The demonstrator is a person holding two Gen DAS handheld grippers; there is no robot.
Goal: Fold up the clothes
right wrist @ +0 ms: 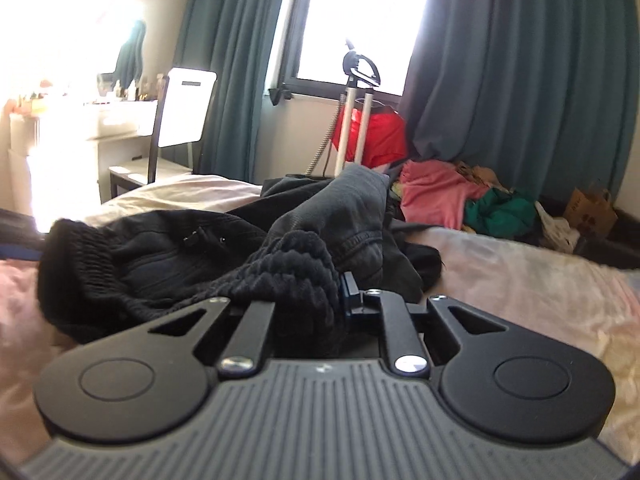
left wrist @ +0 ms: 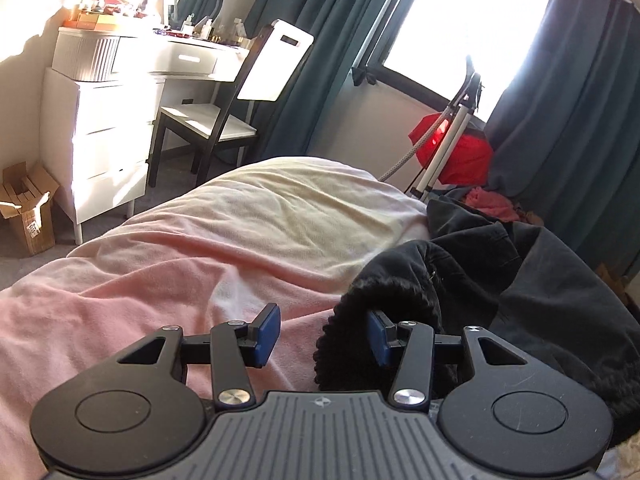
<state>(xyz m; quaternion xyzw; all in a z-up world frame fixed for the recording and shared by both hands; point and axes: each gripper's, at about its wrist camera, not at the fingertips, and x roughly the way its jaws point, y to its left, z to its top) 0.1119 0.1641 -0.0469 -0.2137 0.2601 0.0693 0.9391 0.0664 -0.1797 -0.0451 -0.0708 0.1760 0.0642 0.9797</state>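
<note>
A black garment with a ribbed knit waistband lies bunched on the pink and cream blanket of the bed. My left gripper is open, its blue pads apart, with the ribbed edge hanging between them near the right pad. In the right wrist view the same black garment spreads to the left and its ribbed hem is bunched between my right gripper's jaws, which are shut on it. The left finger is hidden under the cloth.
A white dresser and chair stand beyond the bed's far end. A red cloth hangs on a steamer stand by the window. Pink and green clothes are piled at the right.
</note>
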